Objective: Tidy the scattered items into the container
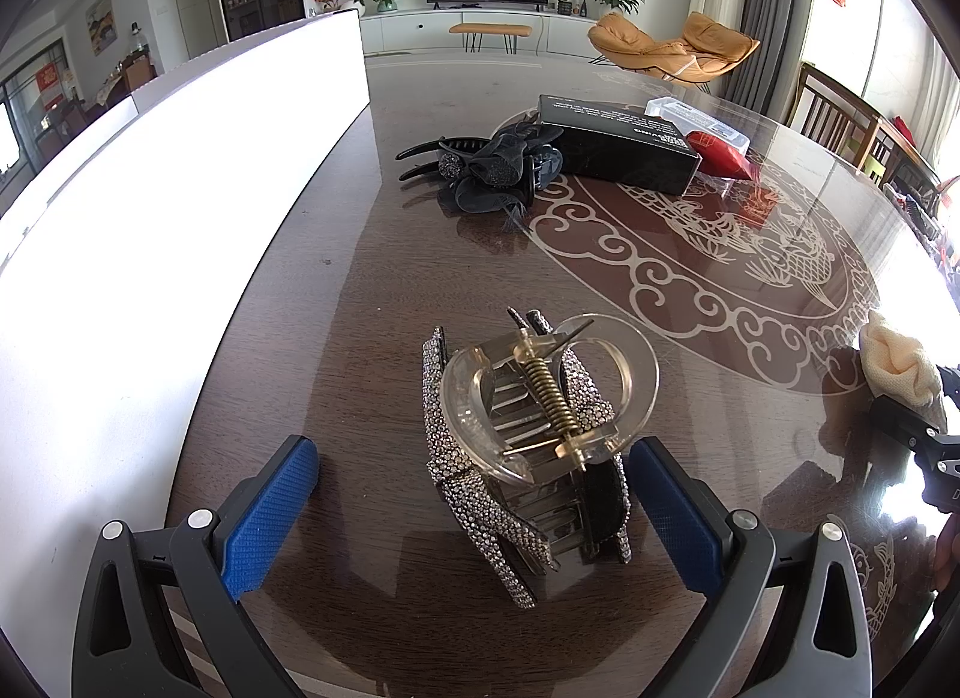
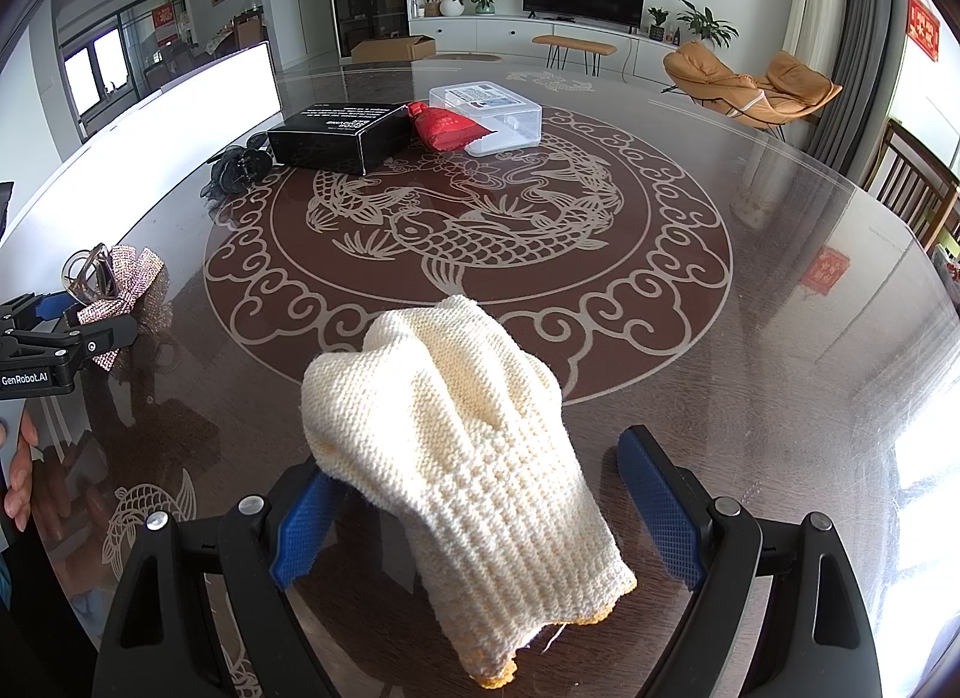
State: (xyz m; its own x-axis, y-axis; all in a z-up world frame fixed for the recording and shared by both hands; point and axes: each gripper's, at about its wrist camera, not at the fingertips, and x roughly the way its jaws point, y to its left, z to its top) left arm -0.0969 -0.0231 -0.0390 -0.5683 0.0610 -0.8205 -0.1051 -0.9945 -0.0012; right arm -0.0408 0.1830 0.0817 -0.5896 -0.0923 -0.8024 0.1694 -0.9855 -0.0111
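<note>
Left gripper (image 1: 474, 494): jaws open, astride a rhinestone clip (image 1: 522, 452) on the desk (image 1: 372, 254); pads clear of it.
Right gripper (image 2: 480, 512): jaws open, a cream glove (image 2: 462, 446) lying between, draped over the left pad.
White container (image 1: 150, 254): at the desk's left edge.
Farther back: black clip (image 1: 480, 170), black box (image 2: 342, 137), red pouch (image 2: 450, 128), clear case (image 2: 492, 110).

We've got two fisheye cams, one per gripper, both angled down close over the table (image 1: 420, 116), facing the TV wall. Both catch the black box (image 1: 618, 143) (image 2: 336, 137), and each sees the other's gripper at its edge.
</note>
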